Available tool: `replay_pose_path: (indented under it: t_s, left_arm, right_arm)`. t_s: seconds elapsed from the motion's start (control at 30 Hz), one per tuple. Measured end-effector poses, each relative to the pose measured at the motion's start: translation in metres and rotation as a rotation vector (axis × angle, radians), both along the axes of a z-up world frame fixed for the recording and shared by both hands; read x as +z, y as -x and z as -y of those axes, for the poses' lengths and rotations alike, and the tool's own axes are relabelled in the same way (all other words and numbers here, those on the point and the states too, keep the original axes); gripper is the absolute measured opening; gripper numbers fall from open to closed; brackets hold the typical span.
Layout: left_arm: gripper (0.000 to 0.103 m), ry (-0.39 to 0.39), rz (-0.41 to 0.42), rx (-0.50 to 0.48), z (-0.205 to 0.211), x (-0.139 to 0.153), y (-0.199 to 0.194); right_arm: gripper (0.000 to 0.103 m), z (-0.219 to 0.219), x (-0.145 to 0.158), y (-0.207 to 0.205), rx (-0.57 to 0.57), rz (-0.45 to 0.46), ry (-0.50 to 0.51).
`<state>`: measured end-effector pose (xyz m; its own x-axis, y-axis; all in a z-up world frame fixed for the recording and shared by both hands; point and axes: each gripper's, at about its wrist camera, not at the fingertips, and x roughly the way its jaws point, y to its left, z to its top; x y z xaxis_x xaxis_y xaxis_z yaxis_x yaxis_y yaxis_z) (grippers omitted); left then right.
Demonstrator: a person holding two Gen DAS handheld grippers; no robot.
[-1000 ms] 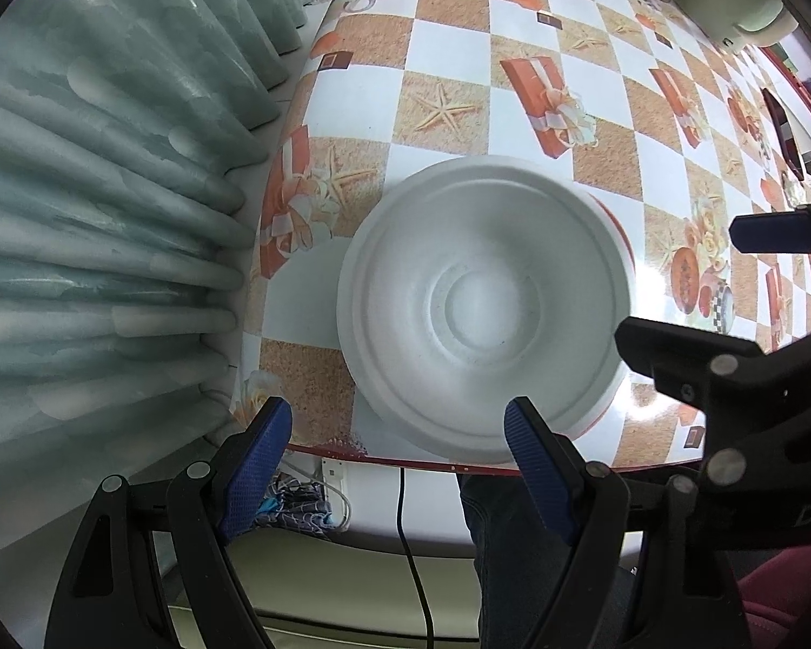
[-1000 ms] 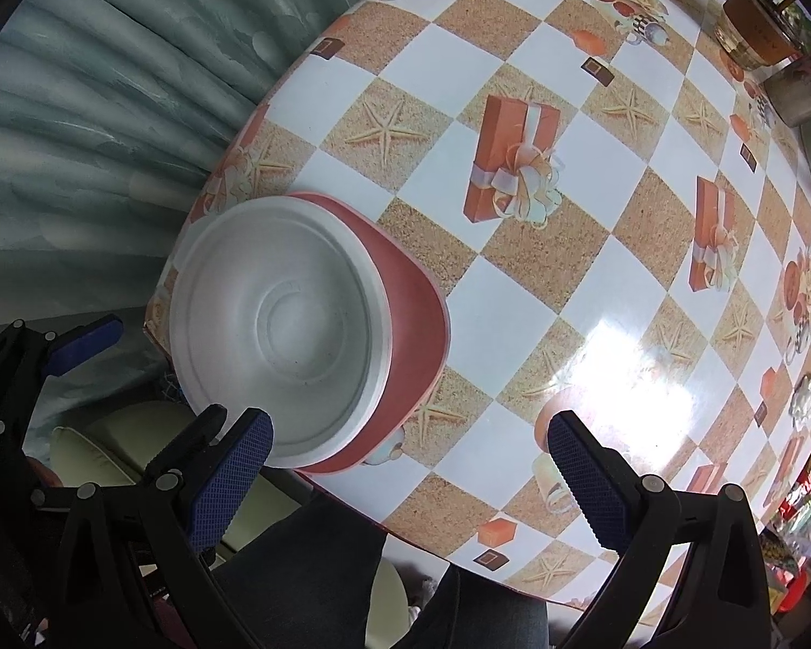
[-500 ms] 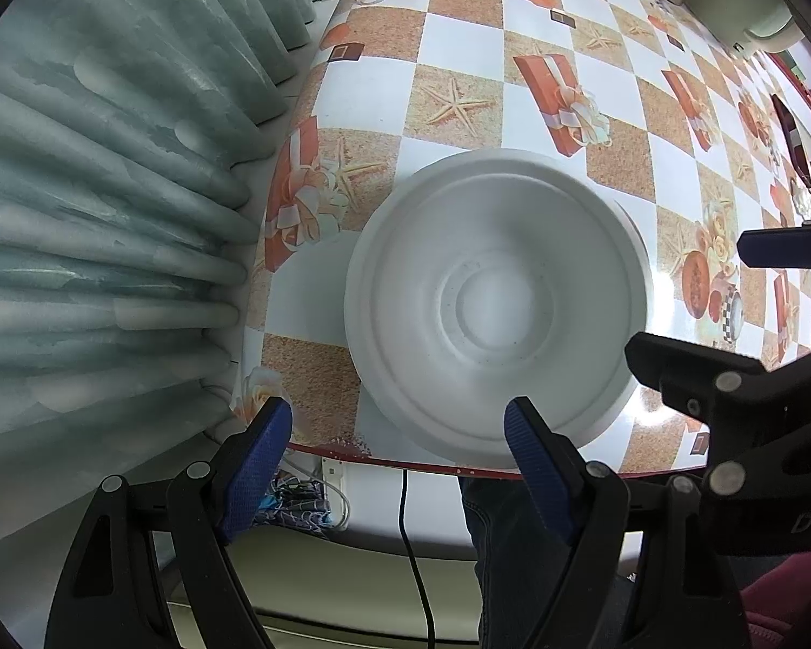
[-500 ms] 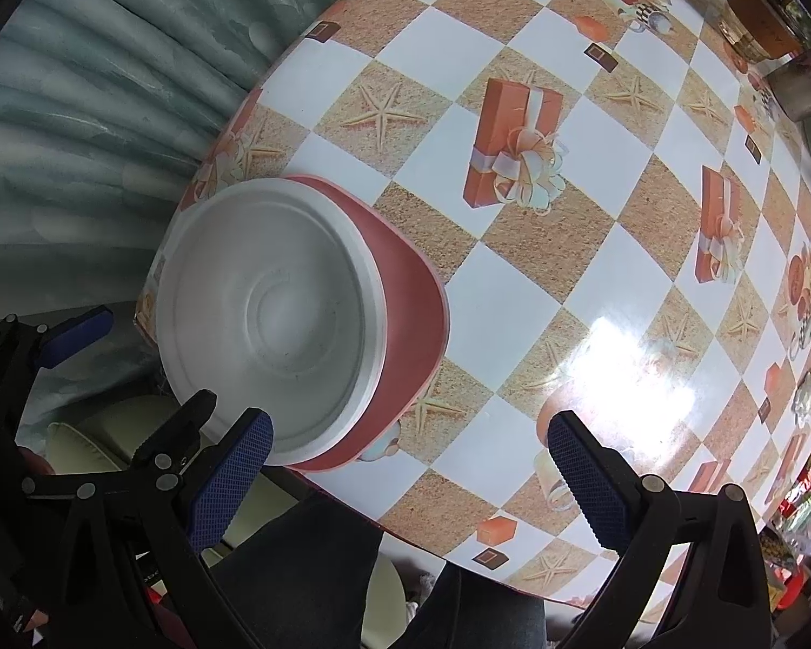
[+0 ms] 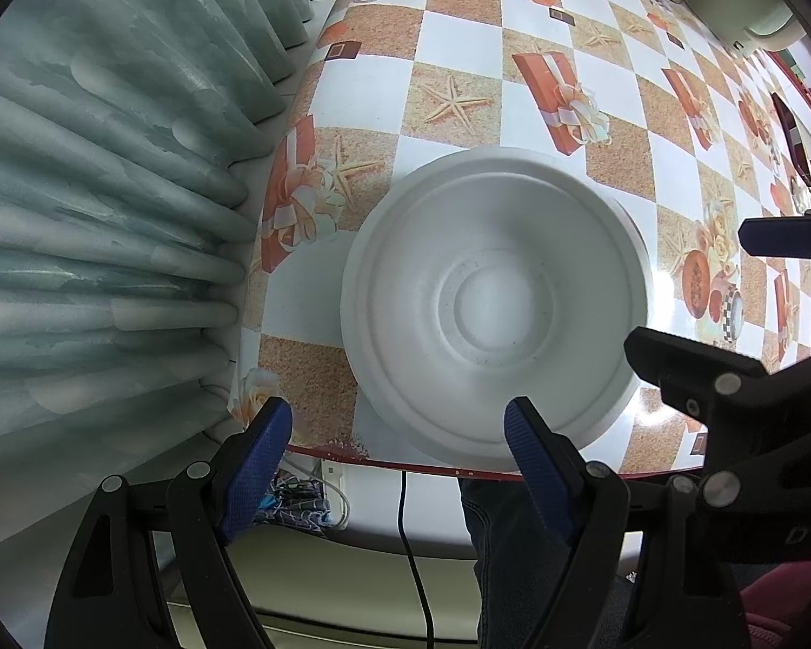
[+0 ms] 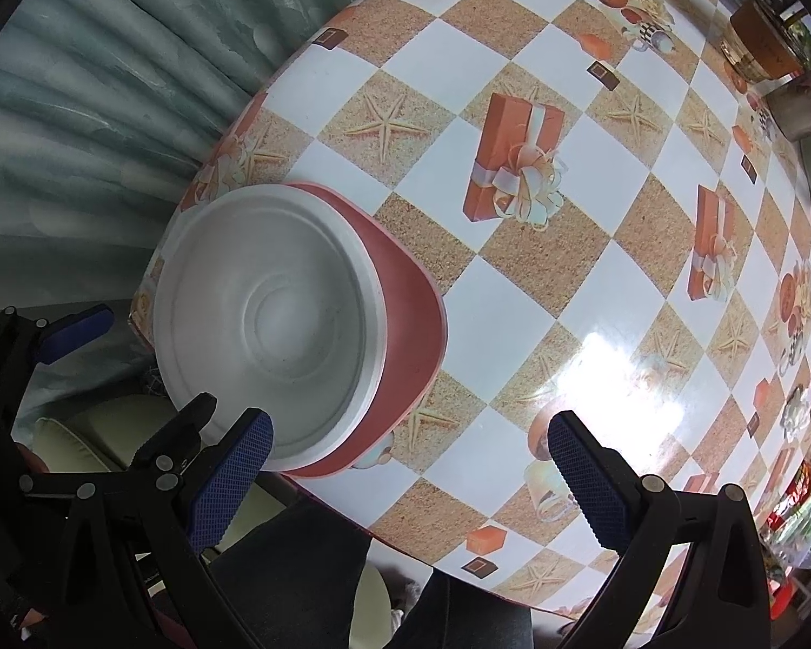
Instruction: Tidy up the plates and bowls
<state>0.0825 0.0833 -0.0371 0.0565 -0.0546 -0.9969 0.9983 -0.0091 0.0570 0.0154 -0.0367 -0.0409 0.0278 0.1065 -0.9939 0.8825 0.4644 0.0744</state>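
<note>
Now nearer the white bowl (image 5: 492, 303) nested in the red plate (image 6: 411, 324) at the table (image 6: 513, 292) edge – left gripper (image 5: 400, 427) and right gripper (image 6: 405, 457) both agape, empty – pickup pending.

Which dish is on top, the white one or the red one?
The white bowl is on top. It sits inside the red plate, whose rim sticks out from underneath on one side, near the table edge.
</note>
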Motion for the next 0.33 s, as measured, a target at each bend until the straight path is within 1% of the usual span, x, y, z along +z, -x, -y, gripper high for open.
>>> replay_pose_path:
  t_s: [0.2,0.33]
  left_arm:
    - [0.084,0.002,0.001,0.004,-0.0007,0.0001,0.0005]
    - [0.084,0.049,-0.012,-0.008,0.003,0.0076,-0.0006]
  right_arm:
    - [0.103,0.0008,0.0003,0.0005,0.005,0.001,0.001]
    - [0.103,0.001,0.0005,-0.0002,0.004,0.002,0.001]
